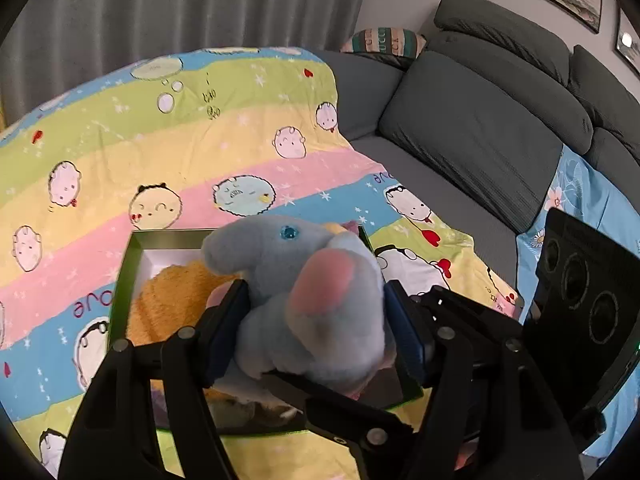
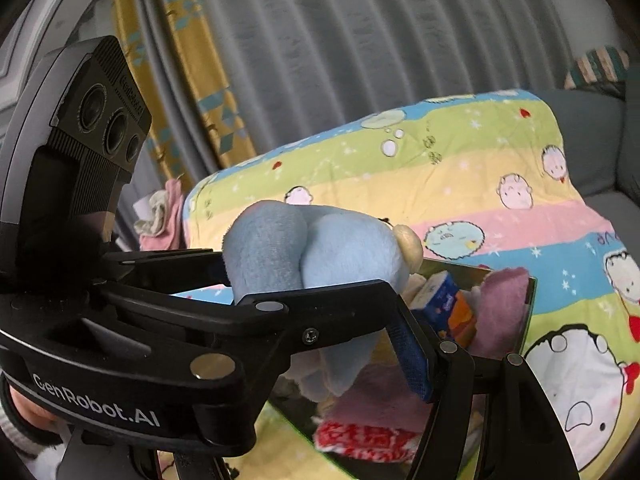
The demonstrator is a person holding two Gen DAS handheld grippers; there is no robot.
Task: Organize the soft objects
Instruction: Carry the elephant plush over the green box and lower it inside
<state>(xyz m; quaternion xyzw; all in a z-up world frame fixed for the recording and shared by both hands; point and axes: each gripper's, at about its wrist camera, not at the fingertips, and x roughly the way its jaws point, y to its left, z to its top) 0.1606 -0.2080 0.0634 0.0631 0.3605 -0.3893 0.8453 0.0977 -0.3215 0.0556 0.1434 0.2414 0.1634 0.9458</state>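
Observation:
A light-blue plush elephant (image 1: 312, 300) with a pink ear patch hangs above an open green-rimmed box (image 1: 128, 280). My left gripper (image 1: 316, 320) is shut on it, blue pads pressed into both sides. In the right wrist view the same elephant (image 2: 320, 248) sits between the fingers of my right gripper (image 2: 316, 332). Its right pad (image 2: 412, 352) lies against the toy, and its left finger is hidden behind the left gripper's body (image 2: 120, 360). An orange plush (image 1: 176, 300) lies in the box.
The box (image 2: 530, 312) also holds a pink cloth (image 2: 504, 304), a blue tissue pack (image 2: 440, 304) and a red-and-white packet (image 2: 360, 436). It rests on a rainbow cartoon quilt (image 1: 200, 152). A grey sofa (image 1: 480, 140) stands to the right and curtains (image 1: 180, 4) behind.

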